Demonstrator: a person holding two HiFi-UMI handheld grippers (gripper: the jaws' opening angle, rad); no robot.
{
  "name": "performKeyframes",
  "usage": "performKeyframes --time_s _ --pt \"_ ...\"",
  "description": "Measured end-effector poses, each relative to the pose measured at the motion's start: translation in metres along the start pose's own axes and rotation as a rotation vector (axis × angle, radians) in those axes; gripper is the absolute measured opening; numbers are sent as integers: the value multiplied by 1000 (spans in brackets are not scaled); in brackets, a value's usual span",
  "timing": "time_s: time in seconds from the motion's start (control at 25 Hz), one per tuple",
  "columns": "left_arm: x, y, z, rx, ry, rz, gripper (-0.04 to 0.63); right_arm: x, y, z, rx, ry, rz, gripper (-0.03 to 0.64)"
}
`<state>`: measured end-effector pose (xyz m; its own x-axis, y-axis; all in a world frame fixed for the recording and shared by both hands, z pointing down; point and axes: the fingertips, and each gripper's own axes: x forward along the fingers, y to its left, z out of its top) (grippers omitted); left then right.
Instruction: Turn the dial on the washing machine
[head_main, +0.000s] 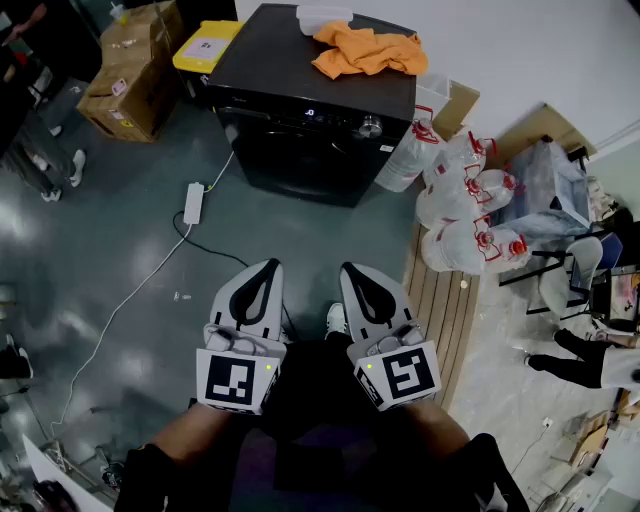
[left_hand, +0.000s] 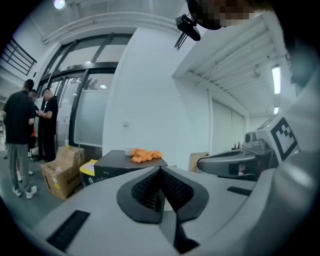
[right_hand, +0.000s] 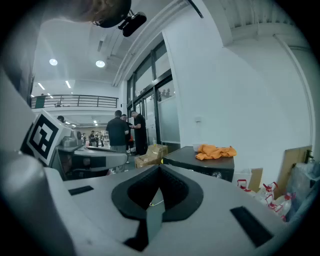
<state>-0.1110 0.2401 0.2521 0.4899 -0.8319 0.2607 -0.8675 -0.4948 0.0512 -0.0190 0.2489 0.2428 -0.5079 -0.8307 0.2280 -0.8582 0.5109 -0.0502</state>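
Far ahead on the glossy grey floor (head_main: 120, 270), against a white wall: a black front-loading washing machine (head_main: 310, 110). On its control strip, toward the right end, a small round silver dial (head_main: 370, 127), untouched and well apart from both grippers. On the machine's flat top, a crumpled orange cloth (head_main: 365, 50), with a pale translucent tub (head_main: 322, 17) just behind it.

Low in the head view, side by side in front of the person's body: the left gripper (head_main: 271, 265) and the right gripper (head_main: 348, 268), white shells with black pads and a square-marker cube at the back of each. Both closed, black pads pressed together, nothing between them, as seen along the jaws in each gripper view. Both pointed roughly toward the machine, neither near it.

Left of the machine, a yellow-lidded box (head_main: 205, 45) and stacked brown cardboard boxes (head_main: 130, 75). Right of it, a cluster of white plastic bags with red print (head_main: 470, 215), beside a pale wooden slatted pallet (head_main: 440, 310). On the floor in front of the machine's left corner, a white power strip (head_main: 193, 202), its white cable trailing toward the lower left.

In the left gripper view, two people in dark clothes (left_hand: 20, 135) standing near the cardboard boxes, before a tall glass wall.
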Motion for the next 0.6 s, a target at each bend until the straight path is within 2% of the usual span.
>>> performKeyframes --time_s 0.4,0.6 --pt "-9 3 0 -4 -9 -6 14 -2 9 3 -9 -4 -13 14" --pt "-15 11 0 -15 -18 -4 14 4 20 4 15 2 11 15"
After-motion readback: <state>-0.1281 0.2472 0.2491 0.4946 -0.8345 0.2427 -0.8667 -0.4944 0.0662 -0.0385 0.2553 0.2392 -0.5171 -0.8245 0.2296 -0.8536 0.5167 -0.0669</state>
